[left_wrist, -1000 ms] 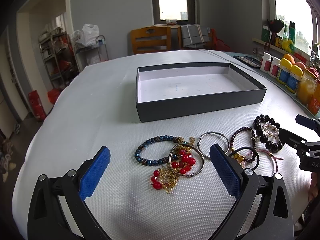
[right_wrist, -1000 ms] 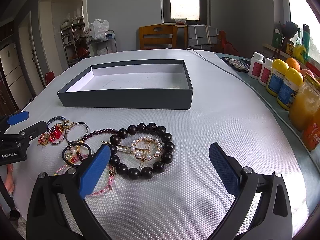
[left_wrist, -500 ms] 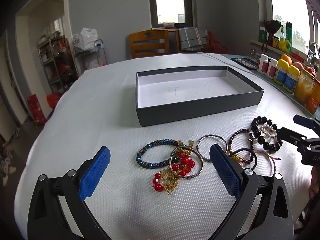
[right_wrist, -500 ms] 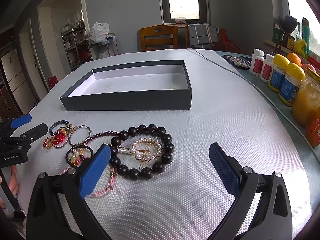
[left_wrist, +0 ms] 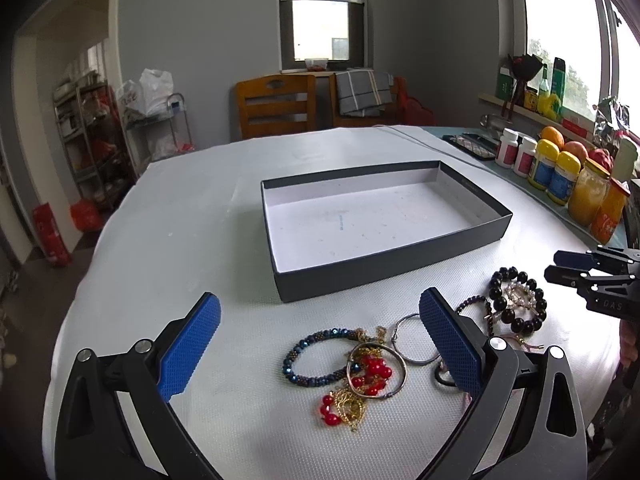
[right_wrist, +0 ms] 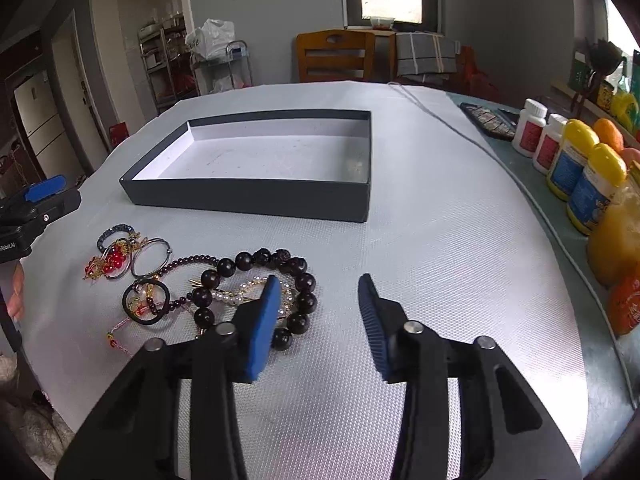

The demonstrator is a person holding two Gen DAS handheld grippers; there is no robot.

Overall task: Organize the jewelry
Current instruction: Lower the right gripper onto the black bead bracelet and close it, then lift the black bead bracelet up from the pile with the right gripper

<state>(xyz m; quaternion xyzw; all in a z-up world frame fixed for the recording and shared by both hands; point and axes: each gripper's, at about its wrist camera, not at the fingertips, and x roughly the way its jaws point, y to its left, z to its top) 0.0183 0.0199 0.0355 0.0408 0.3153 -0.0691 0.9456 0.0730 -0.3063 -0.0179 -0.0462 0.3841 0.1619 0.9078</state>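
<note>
My right gripper [right_wrist: 318, 294] is closing, nothing between its pads; tangled black bead bracelet [right_wrist: 256, 292] may drag its neighbours; left gripper [left_wrist: 320, 332] wide.

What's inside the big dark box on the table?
The dark box holds no jewelry: only its bare white floor with faint smudges shows. Its near wall hides a thin strip of floor. All the bracelets lie outside, on the table.

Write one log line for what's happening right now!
box: empty | jewelry: on table | left gripper: open | right gripper: closing, nothing between
</note>
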